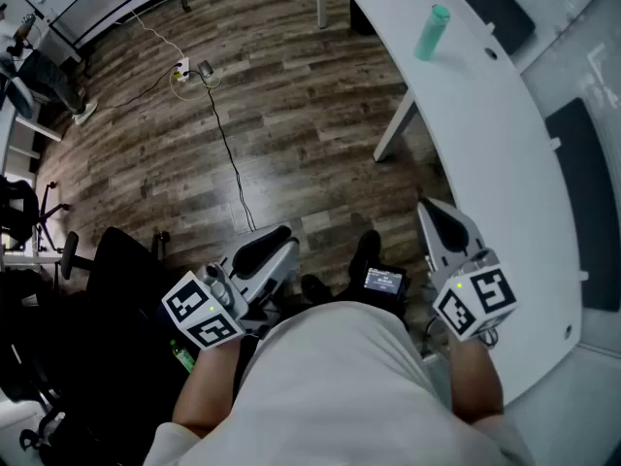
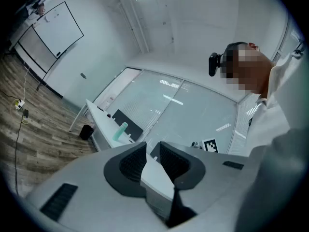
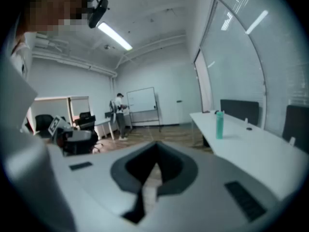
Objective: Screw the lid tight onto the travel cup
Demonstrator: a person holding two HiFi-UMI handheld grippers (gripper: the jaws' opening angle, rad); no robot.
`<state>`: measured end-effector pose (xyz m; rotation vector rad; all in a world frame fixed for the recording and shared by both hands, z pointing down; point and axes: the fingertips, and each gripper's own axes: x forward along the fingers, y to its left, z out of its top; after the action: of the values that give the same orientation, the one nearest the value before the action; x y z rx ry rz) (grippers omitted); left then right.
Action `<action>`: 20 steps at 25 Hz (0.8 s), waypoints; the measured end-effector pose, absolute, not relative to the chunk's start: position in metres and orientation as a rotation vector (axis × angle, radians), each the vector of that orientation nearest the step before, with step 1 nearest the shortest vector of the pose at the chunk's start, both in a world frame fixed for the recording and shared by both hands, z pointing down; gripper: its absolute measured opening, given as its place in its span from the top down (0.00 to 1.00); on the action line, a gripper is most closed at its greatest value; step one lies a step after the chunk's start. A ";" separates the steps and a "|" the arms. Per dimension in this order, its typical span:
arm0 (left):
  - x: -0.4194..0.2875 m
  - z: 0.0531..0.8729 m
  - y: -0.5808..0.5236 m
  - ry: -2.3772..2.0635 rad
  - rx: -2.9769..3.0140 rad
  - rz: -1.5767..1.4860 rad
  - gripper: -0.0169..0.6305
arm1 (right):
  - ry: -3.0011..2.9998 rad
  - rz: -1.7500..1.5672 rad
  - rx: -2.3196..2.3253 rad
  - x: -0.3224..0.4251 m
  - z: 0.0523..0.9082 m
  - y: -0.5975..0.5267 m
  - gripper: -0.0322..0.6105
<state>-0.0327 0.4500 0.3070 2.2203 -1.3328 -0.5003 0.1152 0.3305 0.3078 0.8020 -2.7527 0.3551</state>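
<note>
The teal travel cup [image 1: 432, 31] stands upright with its lid on, at the far end of the curved white table [image 1: 485, 163]. It also shows small in the left gripper view [image 2: 119, 131] and the right gripper view [image 3: 219, 124]. Both grippers hang close to the person's body, far from the cup. My left gripper [image 1: 264, 250] is over the wood floor; its jaws [image 2: 152, 147] stand a little apart with nothing between them. My right gripper [image 1: 441, 217] is at the table's near edge, its jaws [image 3: 155, 152] closed and empty.
A cable runs across the wood floor to a power strip [image 1: 184, 69]. Black chairs and gear [image 1: 29, 212] crowd the left side. Dark panels [image 1: 582, 202] stand along the table. A small screen device [image 1: 383, 280] sits by the person's feet. A distant person [image 3: 118, 115] stands at a whiteboard [image 3: 141, 100].
</note>
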 end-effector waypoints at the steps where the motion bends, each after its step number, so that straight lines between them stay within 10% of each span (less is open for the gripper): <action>1: -0.031 0.306 0.451 -1.328 2.222 -0.504 0.83 | -2.751 0.356 0.801 0.116 0.308 0.332 0.92; 20: -0.019 0.314 0.462 -1.261 2.232 -0.493 0.82 | -2.812 0.452 0.775 0.117 0.307 0.345 0.91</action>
<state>-0.0187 0.4619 0.3137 2.2317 -1.2608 -0.4935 0.1168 0.3451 0.3067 0.7754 -2.8124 0.4516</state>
